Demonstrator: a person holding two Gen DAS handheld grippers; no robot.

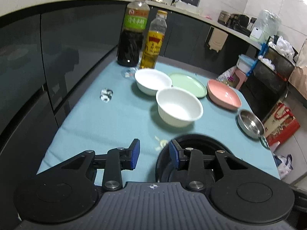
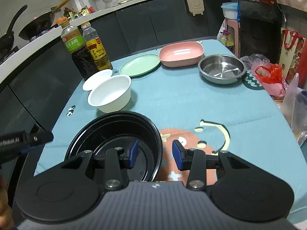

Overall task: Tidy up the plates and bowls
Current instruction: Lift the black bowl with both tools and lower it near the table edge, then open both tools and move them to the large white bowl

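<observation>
The black bowl (image 2: pixel 115 145) is seen at the lower left of the right wrist view, upright, mouth up; being round, no long axis can be given. Both the left gripper (image 1: pixel 154 154) and the right gripper (image 2: pixel 155 154) are held apart, nothing clamped, the bowl's rim between the pads. Little appears sorted: two white bowls (image 1: pixel 179 106), the green plate (image 2: pixel 140 64), the pink dish (image 2: pixel 181 54) and the steel bowl (image 2: pixel 221 69) are left spread over the surface (image 2: pixel 182 99).

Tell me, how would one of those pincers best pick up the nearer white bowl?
Probably by the rim: one finger inside, one outside the thin upright wall of the nearer white bowl. Coming from its near side seems easiest, since the second white bowl touches its far-left edge.
</observation>
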